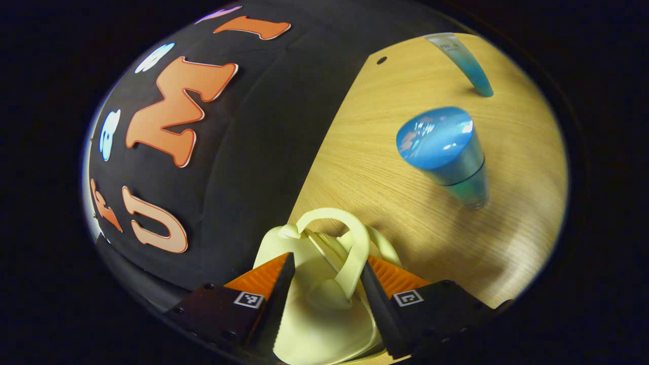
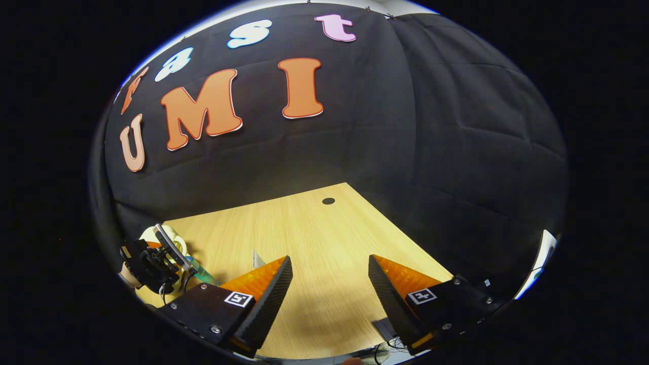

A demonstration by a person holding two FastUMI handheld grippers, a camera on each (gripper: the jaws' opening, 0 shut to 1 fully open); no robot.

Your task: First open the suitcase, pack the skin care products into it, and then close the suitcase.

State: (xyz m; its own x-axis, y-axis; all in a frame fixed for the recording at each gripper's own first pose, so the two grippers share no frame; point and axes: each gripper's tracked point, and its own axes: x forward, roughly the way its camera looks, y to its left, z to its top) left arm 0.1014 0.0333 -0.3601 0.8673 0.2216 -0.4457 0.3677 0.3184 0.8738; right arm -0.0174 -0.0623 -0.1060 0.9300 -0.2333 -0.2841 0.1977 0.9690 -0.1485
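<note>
A small pale yellow suitcase lies at the table's edge against the booth wall, its lid down. Its looped handle stands between the fingers of my left gripper, which is open around it; the right finger sits close to the loop. A blue-capped bottle stands on the wood beyond it, and a clear-blue tube lies farther off. My right gripper hovers open over bare table, holding nothing. In the right gripper view, the left gripper shows far left at the suitcase, with the bottle beside it.
The wooden table has a small round hole near its far corner. The black cloth wall runs close behind the suitcase and along the table's back edge. Cables hang at the near edge.
</note>
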